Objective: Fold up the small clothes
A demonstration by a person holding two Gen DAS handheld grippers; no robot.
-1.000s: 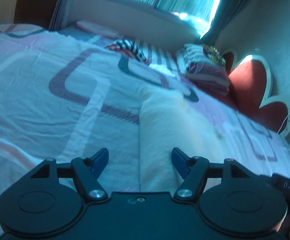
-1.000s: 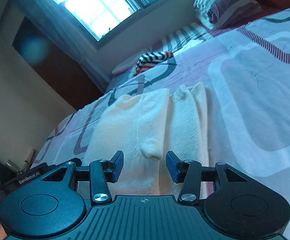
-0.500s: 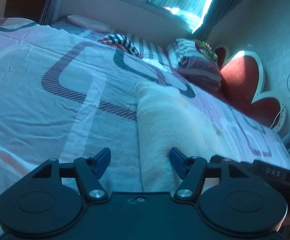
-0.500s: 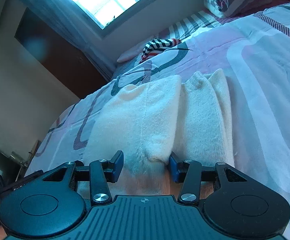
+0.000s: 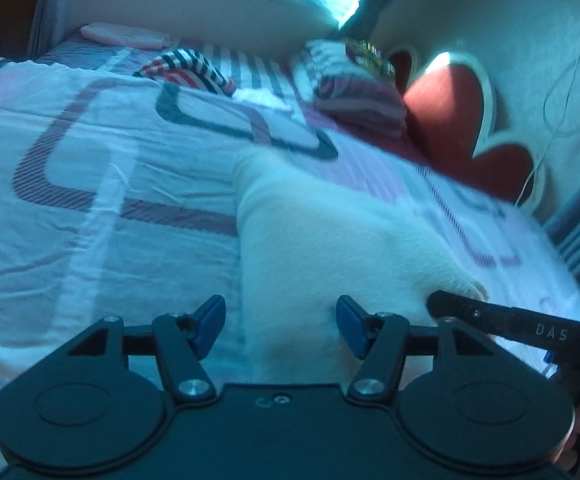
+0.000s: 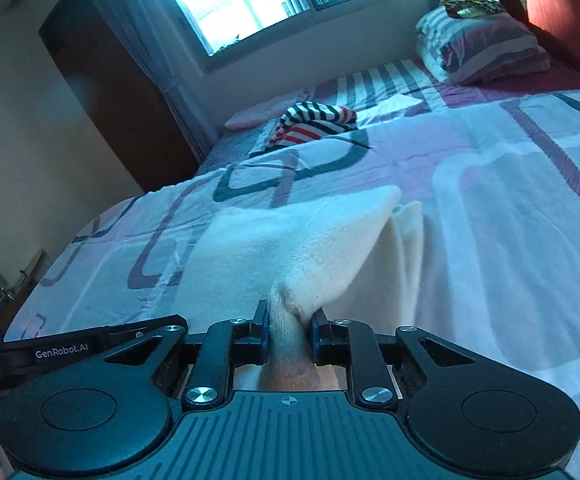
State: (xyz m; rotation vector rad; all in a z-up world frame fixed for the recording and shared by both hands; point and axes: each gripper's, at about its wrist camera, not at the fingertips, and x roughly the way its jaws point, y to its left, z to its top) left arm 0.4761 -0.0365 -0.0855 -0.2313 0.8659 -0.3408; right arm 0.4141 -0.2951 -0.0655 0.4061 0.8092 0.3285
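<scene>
Left gripper [image 5: 281,325]: jaws spread wide, gripping nothing, near edge of the cream knit garment [image 5: 329,240] lying between its blue pads [image 5: 210,320]; looks staged to catch the near left edge so both corners lift together.

Right gripper [image 6: 288,334]: clamped on a pinch of the cream knit garment [image 6: 290,248], fabric tented up from the bite. Probably raising the near edge for a fold away toward the window [image 6: 250,4].

Garment sits mid-bed on the patterned bedsheet [image 5: 90,220], part already doubled lengthwise, judging by the layered strip along its right side.

Beyond the garment: striped red-white-black cloth [image 6: 313,122], then a pink folded item [image 6: 258,114] by the window wall. Right of the garment: striped pillow [image 6: 485,48] against the red headboard [image 5: 449,120]. Sheet looks soft and wrinkled, so dragging may bunch it.
</scene>
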